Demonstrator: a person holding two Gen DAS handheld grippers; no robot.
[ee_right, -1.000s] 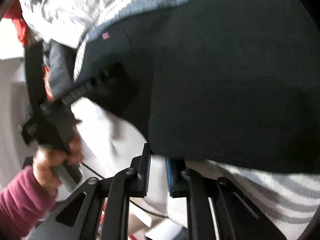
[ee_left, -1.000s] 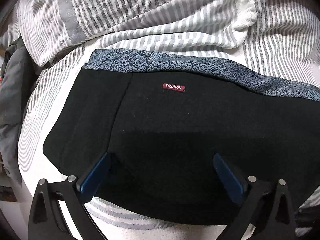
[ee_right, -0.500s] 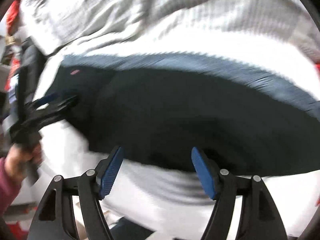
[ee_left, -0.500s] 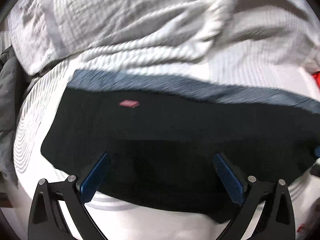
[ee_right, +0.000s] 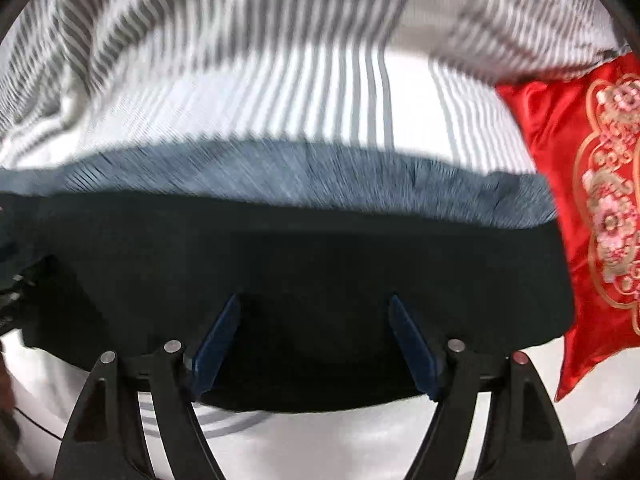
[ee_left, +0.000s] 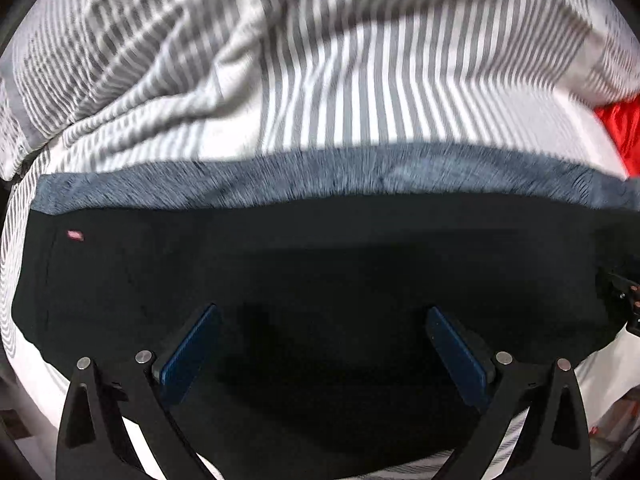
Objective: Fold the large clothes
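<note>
A black garment (ee_left: 320,264) with a blue-grey patterned band (ee_left: 320,176) along its far edge lies flat on the striped bed. A small red label (ee_left: 75,235) sits near its left end. My left gripper (ee_left: 322,312) hangs open above the black cloth, pointing down, with nothing between its blue pads. My right gripper (ee_right: 315,300) hovers over the same garment (ee_right: 300,248) nearer its right end. Its jaws are opening and nothing is pinched between them. Part of the right gripper (ee_left: 618,292) shows at the right edge of the left wrist view.
Grey-and-white striped bedding (ee_left: 340,80) is bunched up behind the garment. A red embroidered cushion (ee_right: 580,200) lies against the garment's right end. The bed's near edge runs just below the garment (ee_right: 320,440).
Both grippers slid right along the garment, so the red label moved far left. The right gripper went from nearly shut to wide and tipped downward. The red cushion came into view.
</note>
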